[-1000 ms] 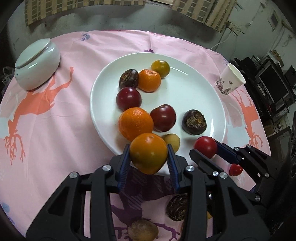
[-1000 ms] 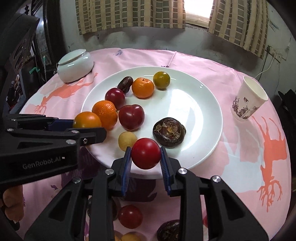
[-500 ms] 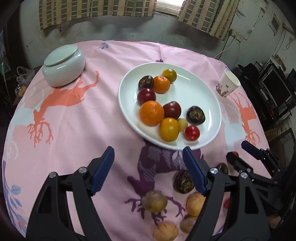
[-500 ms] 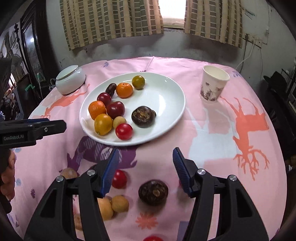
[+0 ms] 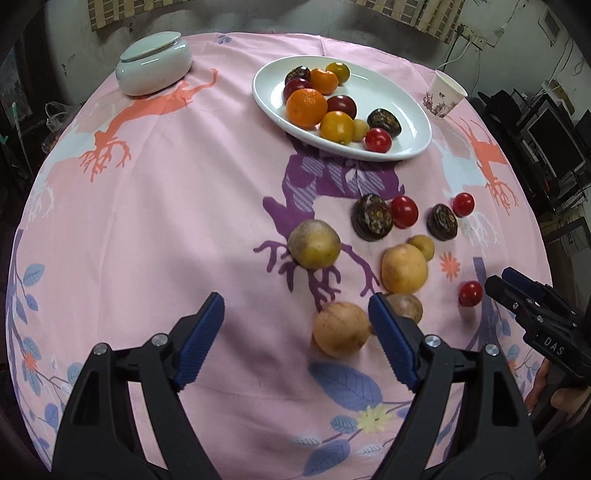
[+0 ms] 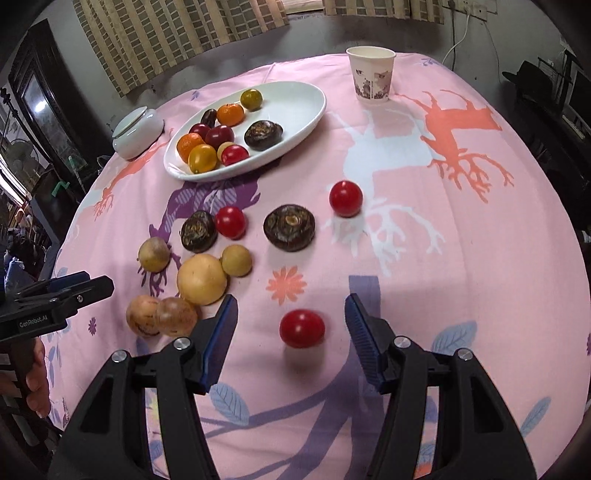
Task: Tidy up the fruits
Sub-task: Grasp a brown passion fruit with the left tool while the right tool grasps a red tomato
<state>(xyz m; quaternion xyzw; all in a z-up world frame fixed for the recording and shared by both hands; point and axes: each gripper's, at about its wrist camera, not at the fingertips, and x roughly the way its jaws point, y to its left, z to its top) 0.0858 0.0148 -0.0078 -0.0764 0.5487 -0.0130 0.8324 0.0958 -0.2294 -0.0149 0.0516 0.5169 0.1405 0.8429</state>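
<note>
The counter (image 6: 461, 258) is covered by a pink printed cloth. Both tongs (left (image 5: 295, 332), right (image 6: 290, 325)) are spread and empty, having just opened. Loose fruits lie near them; nine more are held on the white plate (image 5: 406, 110).

On a round table we see a pink cloth (image 5: 192, 206) printed with orange, white and purple deer and blue leaves. Near its far edge stands a paper cup (image 6: 371, 74), upright and floral-patterned, well apart from a white lidded jar (image 5: 154, 62) at the far left. Behind the table we see a grey wall and checked curtains (image 6: 177, 33); a cable (image 6: 458, 33) hangs down the wall near the cup.
</note>
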